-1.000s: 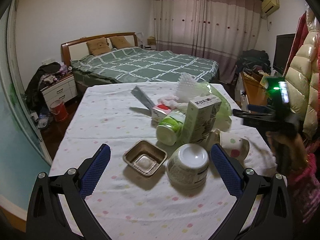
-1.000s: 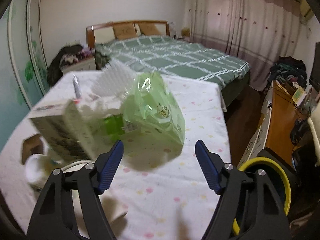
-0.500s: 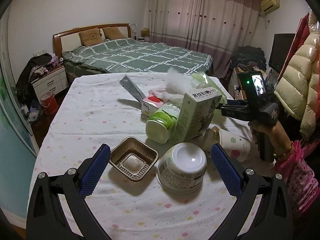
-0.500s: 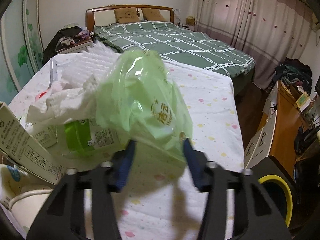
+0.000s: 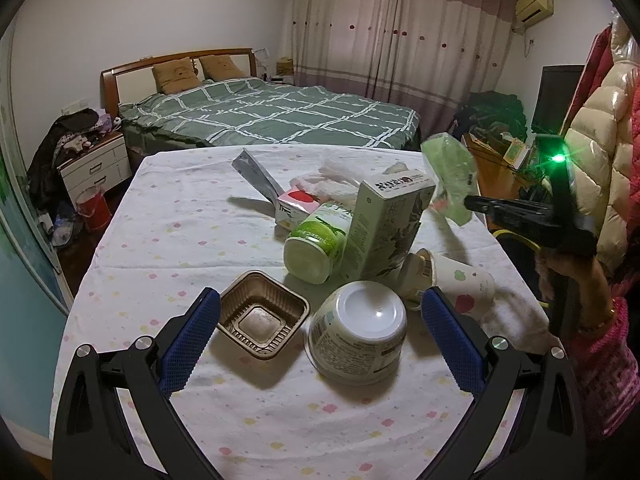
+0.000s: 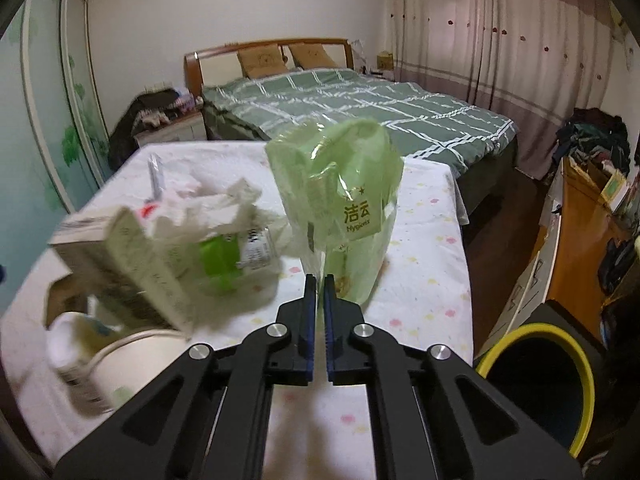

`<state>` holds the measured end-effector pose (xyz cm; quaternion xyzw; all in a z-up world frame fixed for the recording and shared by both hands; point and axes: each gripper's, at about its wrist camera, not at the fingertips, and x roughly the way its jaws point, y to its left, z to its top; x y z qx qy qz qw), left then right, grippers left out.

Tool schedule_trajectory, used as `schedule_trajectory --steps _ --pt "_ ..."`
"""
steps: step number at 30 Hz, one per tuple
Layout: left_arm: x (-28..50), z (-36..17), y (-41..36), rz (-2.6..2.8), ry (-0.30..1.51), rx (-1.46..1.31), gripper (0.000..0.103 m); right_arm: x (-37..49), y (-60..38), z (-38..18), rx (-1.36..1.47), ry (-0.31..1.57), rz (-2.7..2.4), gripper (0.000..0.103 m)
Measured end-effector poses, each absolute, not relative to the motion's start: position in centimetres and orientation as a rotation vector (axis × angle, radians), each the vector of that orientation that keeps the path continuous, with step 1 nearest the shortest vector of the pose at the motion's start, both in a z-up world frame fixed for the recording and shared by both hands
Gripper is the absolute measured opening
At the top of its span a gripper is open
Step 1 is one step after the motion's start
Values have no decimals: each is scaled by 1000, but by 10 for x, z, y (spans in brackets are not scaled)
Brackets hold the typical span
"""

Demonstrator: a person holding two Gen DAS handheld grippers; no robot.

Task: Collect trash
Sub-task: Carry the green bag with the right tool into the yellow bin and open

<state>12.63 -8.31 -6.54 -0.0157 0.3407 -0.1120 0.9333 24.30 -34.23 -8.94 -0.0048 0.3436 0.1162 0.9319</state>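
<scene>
Right gripper (image 6: pixel 319 280): jaws are closing down to a thin slit, pinching the lower edge of the green bag (image 6: pixel 340 200). The bag is hanging clear of the table (image 6: pixel 420 288), lifted above its right part. In the left wrist view the same bag (image 5: pixel 450 178) is sitting at the tip of the right gripper (image 5: pixel 470 202), off the table's far right edge, with a hand (image 5: pixel 568 264) gripping the handle.

Left gripper (image 5: pixel 318 336): jaws are standing wide apart, holding nothing, hovering over the near part of the table (image 5: pixel 180 216). Between the fingers: a foil tray (image 5: pixel 262 314) on the left, an upturned white bowl (image 5: pixel 360 338) on the right, the two just beside each other.

Farther out: a green tub (image 5: pixel 316 242) lying on its side, touching a tall carton (image 5: pixel 384 228) standing to its right. A paper cup (image 5: pixel 452 282) is lying right of the carton. A small red-and-white box (image 5: pixel 296 204) and crumpled tissue (image 5: pixel 332 182) are sitting behind the tub.

Right of the table, on the floor: a yellow-rimmed bin (image 6: pixel 548 384), open.

Beyond the table: a bed (image 5: pixel 272 116).
</scene>
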Motion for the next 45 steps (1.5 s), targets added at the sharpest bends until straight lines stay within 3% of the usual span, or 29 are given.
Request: schedule_trajectory --steps 25,38,41,44,45 --pt "126 -57 -131 -301 677 15 99 138 -431 -22 178 524 175 2" --pt "160 -68 -167 -201 720 -21 99 165 -540 -106 231 714 -185 2" --pt "166 -71 -173 -169 719 -15 99 173 -539 -128 211 758 -213 8" --pt "174 -73 -178 -131 716 -20 99 175 -544 -137 232 759 -225 35" --pt "177 -74 -179 -112 712 -23 99 174 -544 -139 240 754 -222 35"
